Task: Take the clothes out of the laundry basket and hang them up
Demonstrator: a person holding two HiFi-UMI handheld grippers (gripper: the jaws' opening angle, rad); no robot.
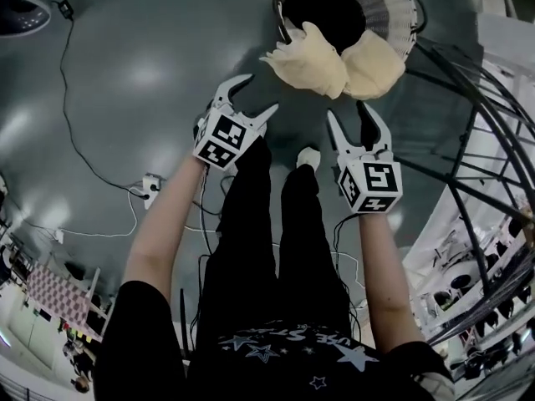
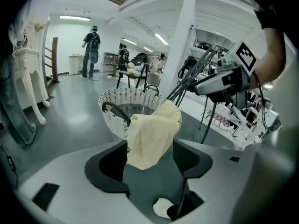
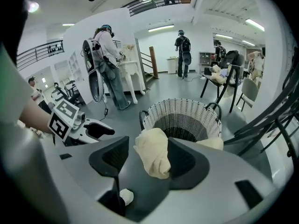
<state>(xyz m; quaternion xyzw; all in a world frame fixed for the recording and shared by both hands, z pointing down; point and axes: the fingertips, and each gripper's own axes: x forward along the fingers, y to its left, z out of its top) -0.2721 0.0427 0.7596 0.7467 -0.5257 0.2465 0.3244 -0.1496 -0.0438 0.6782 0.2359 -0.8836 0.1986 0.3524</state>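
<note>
Floor (image 1: 125, 73), grey and glossy, fills most of what lies below me. At its right edge stands the rack (image 1: 468, 132), a frame of dark tubes that cross one another. The basket (image 1: 393, 11) sits on the floor ahead of me, just beside the rack. It is round, with a white woven wall and dark handles, and its inside looks dark in the head view.

The cloth (image 1: 322, 61), cream and crumpled, hangs over the basket's near rim, part inside and part spilling down the outer wall. Another fold of it lies along the rim toward the rack. My legs (image 1: 251, 249), in dark trousers, stand between my two arms, with the toe of one pale shoe (image 1: 308, 157) showing.

My left gripper (image 1: 257, 93) hovers above the floor near the cloth's lower edge without touching it. Its jaws stand wide apart and hold nothing, and through the gap I see the cloth and basket beyond. My right gripper (image 1: 346, 109) is level with it, just under the cloth and also clear of it. Its jaws are spread and empty too, with the cloth framed between them farther on.

A thin cable (image 1: 71, 124) runs across the floor at the left to a small power strip (image 1: 150, 188).
</note>
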